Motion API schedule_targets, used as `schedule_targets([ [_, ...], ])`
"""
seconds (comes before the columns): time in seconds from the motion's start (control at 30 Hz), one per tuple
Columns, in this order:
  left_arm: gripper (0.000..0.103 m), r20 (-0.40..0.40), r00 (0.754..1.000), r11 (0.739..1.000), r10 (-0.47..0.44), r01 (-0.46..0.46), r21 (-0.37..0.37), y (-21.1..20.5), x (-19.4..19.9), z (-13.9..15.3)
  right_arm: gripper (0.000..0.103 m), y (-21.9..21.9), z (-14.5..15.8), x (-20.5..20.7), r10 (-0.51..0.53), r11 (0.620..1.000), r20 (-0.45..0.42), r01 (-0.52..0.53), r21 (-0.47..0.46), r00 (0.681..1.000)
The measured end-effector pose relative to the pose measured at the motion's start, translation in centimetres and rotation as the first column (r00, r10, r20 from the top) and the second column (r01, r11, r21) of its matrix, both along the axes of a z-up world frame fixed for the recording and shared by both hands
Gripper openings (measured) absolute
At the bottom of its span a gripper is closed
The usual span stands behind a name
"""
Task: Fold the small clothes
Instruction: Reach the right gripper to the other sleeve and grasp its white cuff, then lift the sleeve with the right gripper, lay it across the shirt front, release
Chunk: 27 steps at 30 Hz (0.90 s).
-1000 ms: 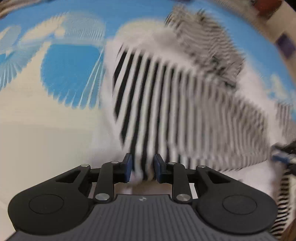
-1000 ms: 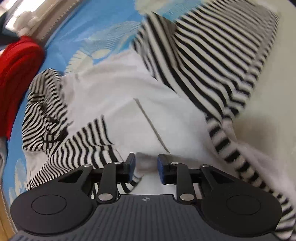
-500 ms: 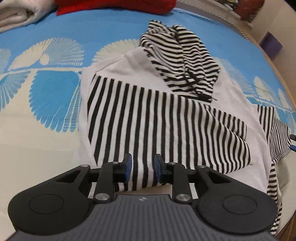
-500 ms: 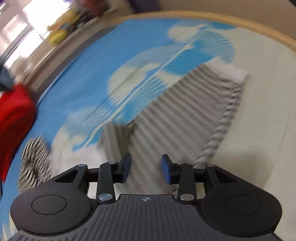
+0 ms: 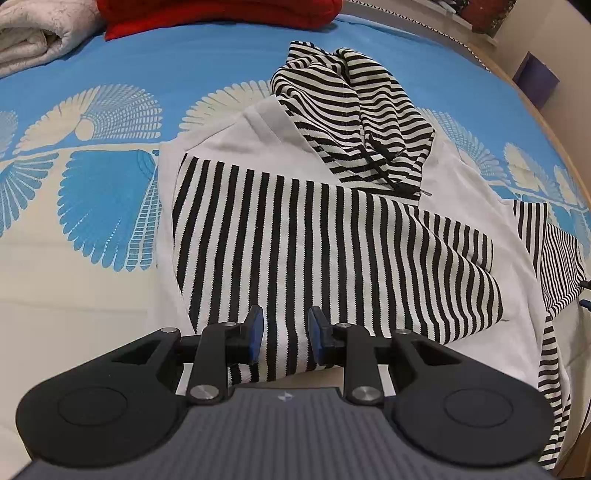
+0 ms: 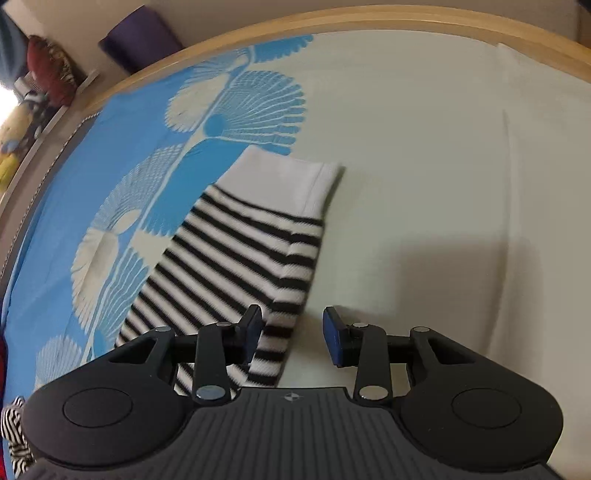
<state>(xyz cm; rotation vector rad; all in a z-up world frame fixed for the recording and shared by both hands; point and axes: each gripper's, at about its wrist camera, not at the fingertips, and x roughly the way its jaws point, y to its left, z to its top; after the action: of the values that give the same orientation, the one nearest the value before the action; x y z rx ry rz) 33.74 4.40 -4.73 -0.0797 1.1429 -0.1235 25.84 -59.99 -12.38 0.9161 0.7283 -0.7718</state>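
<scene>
Left hand-held gripper (image 5: 284, 334) is sitting with its blue pads a narrow gap apart, hovering over the near hem of the striped hoodie (image 5: 325, 251); I cannot tell whether the pads are touching the cloth, and nothing is pinched between them. I am seeing the hoodie lying flat on the bed (image 5: 92, 184), one striped sleeve folded across its white body and the hood (image 5: 354, 114) bunched at the far end. Open bedspread is stretching to the left, a red cushion (image 5: 221, 14) and a folded blanket (image 5: 40, 33) lining the far edge. No writing is readable.

Over on the right wrist view, the right hand-held gripper (image 6: 293, 336) is standing wider apart and holding nothing. The other sleeve (image 6: 236, 266) is lying stretched out just beyond its left pad, white cuff pointing away. Plain cream sheet is running right toward the wooden bed rim (image 6: 369, 22).
</scene>
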Motion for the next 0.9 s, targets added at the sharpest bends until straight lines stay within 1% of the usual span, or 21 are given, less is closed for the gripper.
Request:
schedule_targets([
  [0.17,0.029,-0.001,1.000,1.000,0.000,0.000,-0.003,-0.1,0.0,-0.1,0.038,0.2,-0.4,1.0,0.046,0.998,0.040,-0.044,-0.047,0.998],
  [0.2,0.029,0.000,1.000,1.000,0.003,-0.003,-0.003,-0.1,0.0,-0.1,0.027,0.3,-0.5,1.0,0.045,0.998,0.050,-0.042,-0.056,0.998],
  [0.23,0.029,0.001,1.000,1.000,0.003,-0.003,-0.003,-0.1,-0.1,-0.1,0.005,0.2,-0.4,1.0,0.041,0.998,0.064,-0.037,-0.055,0.997],
  [0.3,0.029,0.000,1.000,1.000,0.001,-0.001,-0.006,-0.1,-0.1,-0.1,0.005,0.2,-0.3,0.7,0.025,0.999,0.111,-0.021,-0.045,0.993],
  [0.33,0.029,0.001,1.000,1.000,0.000,0.000,-0.006,0.0,-0.2,-0.1,0.004,0.3,0.1,0.6,0.014,0.998,0.124,-0.006,-0.065,0.992],
  [0.43,0.029,0.003,1.000,1.000,0.000,0.001,-0.010,0.1,-0.2,0.1,0.004,1.7,2.5,0.9,0.020,0.982,0.144,0.007,-0.189,0.989],
  [0.5,0.029,0.006,1.000,1.000,0.004,-0.004,-0.015,0.3,-0.3,0.2,0.004,3.7,5.0,1.7,0.075,0.957,0.156,-0.027,-0.288,0.985],
  [0.57,0.029,0.012,1.000,1.000,0.013,-0.013,-0.021,0.7,-0.3,0.5,0.004,6.6,7.6,2.7,0.161,0.925,0.180,-0.084,-0.371,0.971],
  [0.63,0.029,0.017,1.000,0.999,0.026,-0.025,-0.030,1.1,-0.3,0.8,0.004,10.7,10.3,3.7,0.287,0.880,0.207,-0.172,-0.442,0.935],
  [0.67,0.029,0.019,0.999,0.999,0.032,-0.031,-0.033,1.4,-0.3,1.0,0.004,13.2,11.4,4.1,0.364,0.849,0.216,-0.227,-0.477,0.906],
  [0.7,0.029,0.022,0.999,0.999,0.040,-0.040,-0.037,1.7,-0.3,1.1,0.004,16.1,12.5,4.5,0.453,0.807,0.219,-0.294,-0.512,0.864],
  [0.73,0.029,0.024,0.998,0.998,0.051,-0.050,-0.041,2.1,-0.2,1.3,0.004,19.5,13.5,4.7,0.559,0.745,0.215,-0.372,-0.553,0.800],
  [0.77,0.029,0.025,0.998,0.997,0.060,-0.059,-0.044,2.5,-0.2,1.4,0.004,22.6,14.1,4.8,0.654,0.680,0.208,-0.446,-0.582,0.727],
  [0.8,0.029,0.026,0.997,0.996,0.072,-0.071,-0.049,2.9,-0.1,1.6,0.004,26.2,14.5,4.9,0.762,0.594,0.201,-0.540,-0.596,0.616],
  [0.83,0.029,0.027,0.996,0.995,0.085,-0.083,-0.054,3.4,-0.1,1.8,0.005,29.1,14.6,4.8,0.843,0.510,0.197,-0.625,-0.591,0.501],
  [0.87,0.029,0.028,0.995,0.994,0.095,-0.093,-0.060,3.8,-0.1,1.9,0.005,31.9,14.3,4.8,0.907,0.414,0.190,-0.709,-0.571,0.377],
  [0.9,0.029,0.029,0.994,0.992,0.108,-0.105,-0.069,4.3,0.0,2.1,0.005,34.6,13.7,4.8,0.951,0.310,0.181,-0.790,-0.529,0.252],
])
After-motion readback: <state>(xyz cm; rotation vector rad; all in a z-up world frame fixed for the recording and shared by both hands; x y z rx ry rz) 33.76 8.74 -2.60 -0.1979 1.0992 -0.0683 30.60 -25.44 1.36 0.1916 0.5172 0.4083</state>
